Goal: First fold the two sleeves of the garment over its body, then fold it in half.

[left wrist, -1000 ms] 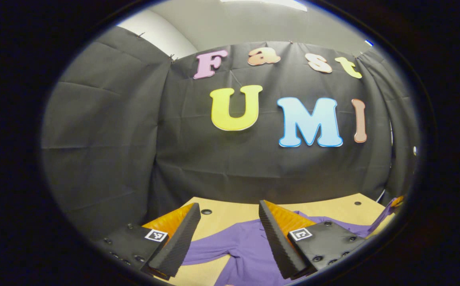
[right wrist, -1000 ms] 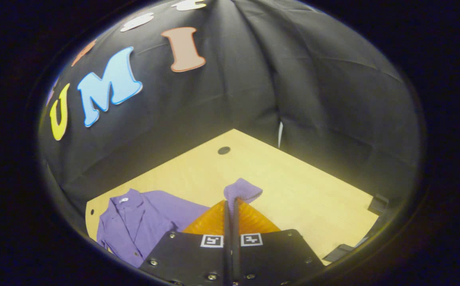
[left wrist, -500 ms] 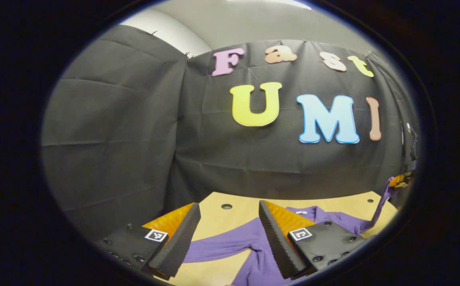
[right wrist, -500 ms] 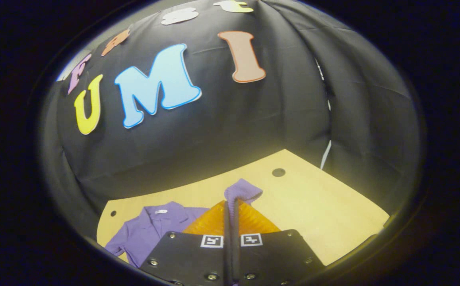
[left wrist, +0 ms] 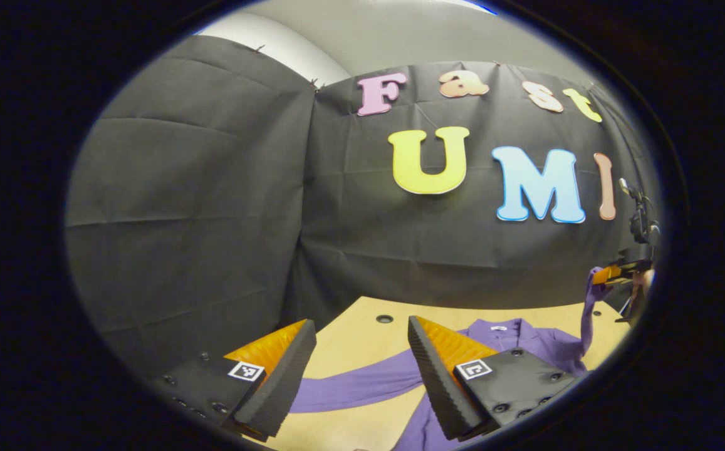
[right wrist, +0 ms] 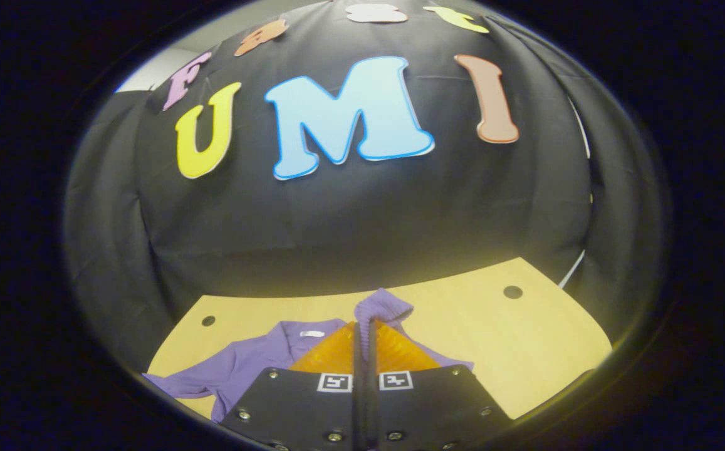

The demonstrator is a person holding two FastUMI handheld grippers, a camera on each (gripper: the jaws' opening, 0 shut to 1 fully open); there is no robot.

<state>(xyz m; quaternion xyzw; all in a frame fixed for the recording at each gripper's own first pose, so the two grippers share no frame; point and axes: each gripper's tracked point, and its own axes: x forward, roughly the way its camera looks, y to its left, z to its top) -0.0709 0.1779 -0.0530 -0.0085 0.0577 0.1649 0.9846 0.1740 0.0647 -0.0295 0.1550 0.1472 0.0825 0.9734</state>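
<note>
Across the tabletop lies the purple garment. Your right gripper, fingers clamped on one sleeve, has swung it toward nine o'clock, over the body. Your left gripper waits, fingers spread, above the other sleeve.

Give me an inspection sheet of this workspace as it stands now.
Surface: light wooden table with round holes.
Job's things: purple shirt lies collar toward the wall; one sleeve flat on the table, the other sleeve lifted.
Clutter: nothing seen.
Grippers: left tongs open above the flat sleeve; right tongs shut on the lifted sleeve's cuff.
Cables: nothing seen.
Surroundings: black cloth wall.
</note>
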